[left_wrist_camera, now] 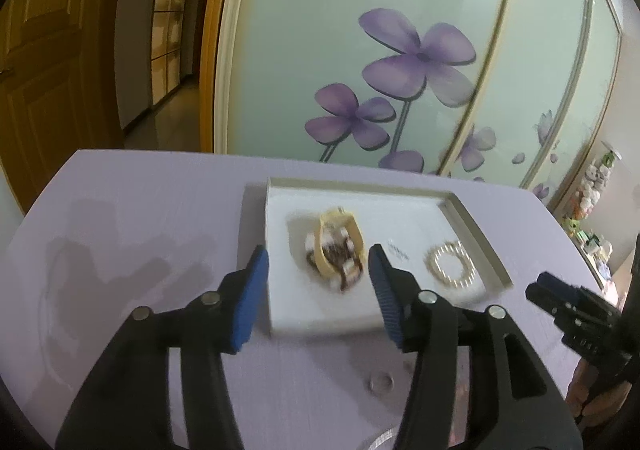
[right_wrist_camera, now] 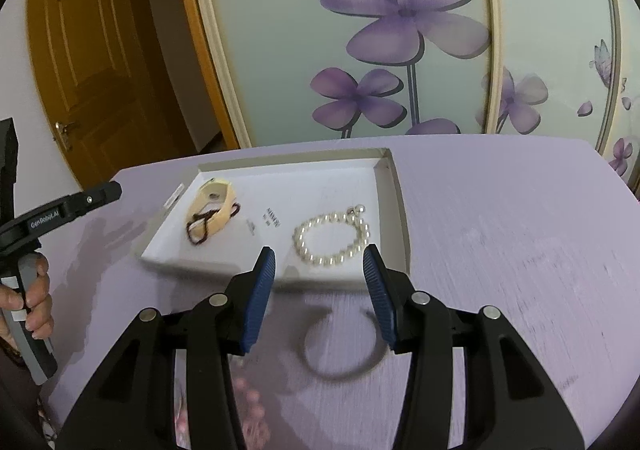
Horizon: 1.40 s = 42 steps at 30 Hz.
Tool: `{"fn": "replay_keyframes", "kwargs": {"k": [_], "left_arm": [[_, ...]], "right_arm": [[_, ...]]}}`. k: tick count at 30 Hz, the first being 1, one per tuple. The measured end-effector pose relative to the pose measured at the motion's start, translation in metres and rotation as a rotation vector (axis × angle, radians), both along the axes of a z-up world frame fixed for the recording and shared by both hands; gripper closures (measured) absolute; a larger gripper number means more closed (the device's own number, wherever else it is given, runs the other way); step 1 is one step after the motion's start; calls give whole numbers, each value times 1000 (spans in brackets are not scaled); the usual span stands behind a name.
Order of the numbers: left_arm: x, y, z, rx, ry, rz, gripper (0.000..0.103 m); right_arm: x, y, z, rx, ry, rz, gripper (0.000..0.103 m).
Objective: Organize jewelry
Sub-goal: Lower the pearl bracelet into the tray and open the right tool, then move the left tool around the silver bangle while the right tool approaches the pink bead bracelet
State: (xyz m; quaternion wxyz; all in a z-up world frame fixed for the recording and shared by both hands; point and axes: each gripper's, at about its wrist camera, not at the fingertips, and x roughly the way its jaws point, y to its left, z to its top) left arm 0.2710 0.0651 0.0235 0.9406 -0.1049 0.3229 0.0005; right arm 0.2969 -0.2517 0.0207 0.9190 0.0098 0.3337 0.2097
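Left claw (left_wrist_camera: 318, 256): jaws parted, blue pads (left_wrist_camera: 252, 290) facing each other with nothing between them, pointing forward and downward. Right claw (right_wrist_camera: 320, 256): jaws likewise parted and empty, tilted downward at a similar angle. In the right wrist view, a hand (right_wrist_camera: 34, 292) grips the left claw's handle, fingers wrapped round it.

Bare lavender table (right_wrist_camera: 500, 234) lies open right of the white tray (right_wrist_camera: 394, 186); its raised rim walls in the pearl bracelet (right_wrist_camera: 332, 238).
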Motion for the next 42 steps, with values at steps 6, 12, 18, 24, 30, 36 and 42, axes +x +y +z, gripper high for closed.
{"fn": "replay_keyframes", "kwargs": {"k": [6,12,18,24,30,36,42], "left_arm": [[-51,-17,-18,-11,32,-43,42],[-90,-39,-44,-12,86,-89,41],[-111,-57,-62,8,122,-119,31],[-116,-75,-71,37,148,-156,25],[-114,-86,-82,69,189,-160,22],[-113,-96,-87,119,218,-157,17],[-107,-109,-91,208,223,-149,15]], "right_arm": [[-40,-9,0,1,-8,12,55],[-73,-16,-3,17,-15,24,55],[-93,-20,-12,39,3,24,55],[-100,-29,-16,59,15,5,55],[-101,-32,-14,67,10,4,55],[-100,-33,-13,76,12,3,55],[-99,-32,-11,84,13,3,55]]}}
